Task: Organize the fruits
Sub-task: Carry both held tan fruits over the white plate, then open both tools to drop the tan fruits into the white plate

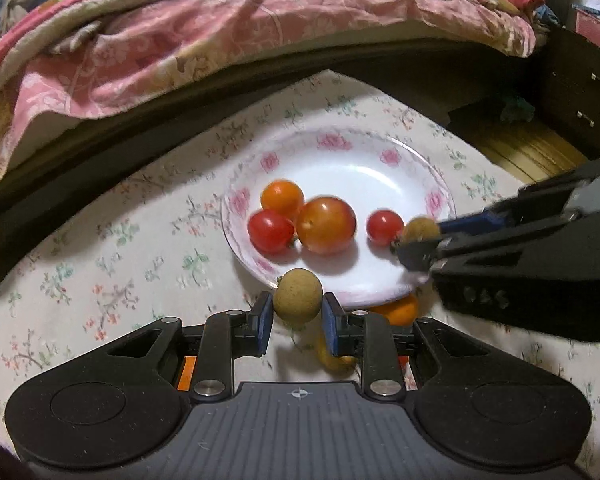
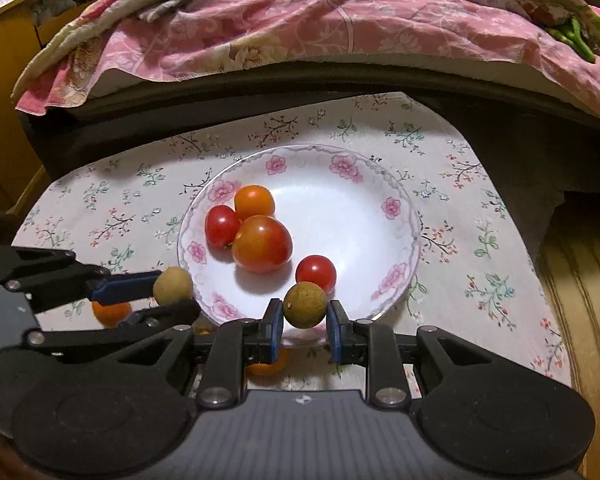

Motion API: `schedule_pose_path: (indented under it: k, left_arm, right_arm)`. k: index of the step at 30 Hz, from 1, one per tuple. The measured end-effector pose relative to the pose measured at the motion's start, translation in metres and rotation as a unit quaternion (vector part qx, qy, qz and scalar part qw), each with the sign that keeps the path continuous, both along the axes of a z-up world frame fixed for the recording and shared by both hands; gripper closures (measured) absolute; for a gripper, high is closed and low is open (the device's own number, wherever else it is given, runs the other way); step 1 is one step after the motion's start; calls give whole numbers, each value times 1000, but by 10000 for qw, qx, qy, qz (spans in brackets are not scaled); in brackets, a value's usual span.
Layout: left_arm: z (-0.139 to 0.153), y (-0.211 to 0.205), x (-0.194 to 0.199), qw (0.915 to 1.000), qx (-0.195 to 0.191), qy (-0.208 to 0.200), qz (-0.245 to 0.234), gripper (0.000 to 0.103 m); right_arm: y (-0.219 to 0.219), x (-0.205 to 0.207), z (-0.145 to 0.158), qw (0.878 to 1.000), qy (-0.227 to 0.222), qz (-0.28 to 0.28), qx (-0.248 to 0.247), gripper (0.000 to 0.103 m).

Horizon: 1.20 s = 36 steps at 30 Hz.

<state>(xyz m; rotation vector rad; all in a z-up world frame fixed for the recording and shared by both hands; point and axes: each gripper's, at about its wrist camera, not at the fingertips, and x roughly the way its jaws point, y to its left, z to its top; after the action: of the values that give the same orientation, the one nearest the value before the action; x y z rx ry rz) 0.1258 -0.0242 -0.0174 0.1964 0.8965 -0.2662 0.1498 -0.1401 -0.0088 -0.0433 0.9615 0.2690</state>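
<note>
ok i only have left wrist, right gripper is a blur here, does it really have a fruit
Observer: Yes. The right wrist view shows the right gripper with a brown round fruit between its blue pads, at the plate's near rim.
Operator: and is my fruit over the plate
Observer: Not quite. The left gripper holds a second brown fruit seemingly just outside the left rim, over the tablecloth.
Operator: anything under me
Observer: An orange fruit lies on the cloth below your fingers.
</note>
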Motion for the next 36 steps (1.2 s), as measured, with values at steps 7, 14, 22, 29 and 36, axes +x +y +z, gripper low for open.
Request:
schedule_pose_path:
  k: [7,14,22,29,36]
  left_arm:
    - [-1,-6,10,10000,26,-37,-43,69]
    - [-3,-10,14,9999,93,-79,-47,69]
    - [-2,-9,13,9999,102,-86,-2,61]
    - [3,-4,13,9998,17,-130,116,56]
    - [8,-1,12,9997,-32,-180,165,54]
  right_arm:
    - [-1,9,-7,10000,59,-53,-28,76]
    - [-5,15,-8,9999,42,-140,91,76]
    - [-1,17,-5,9996,-33,-127,234,75]
    - [-7,18,-3,9991,-49,-233,342,75]
    - [-16,19,4,9979,-96,-388,512,74]
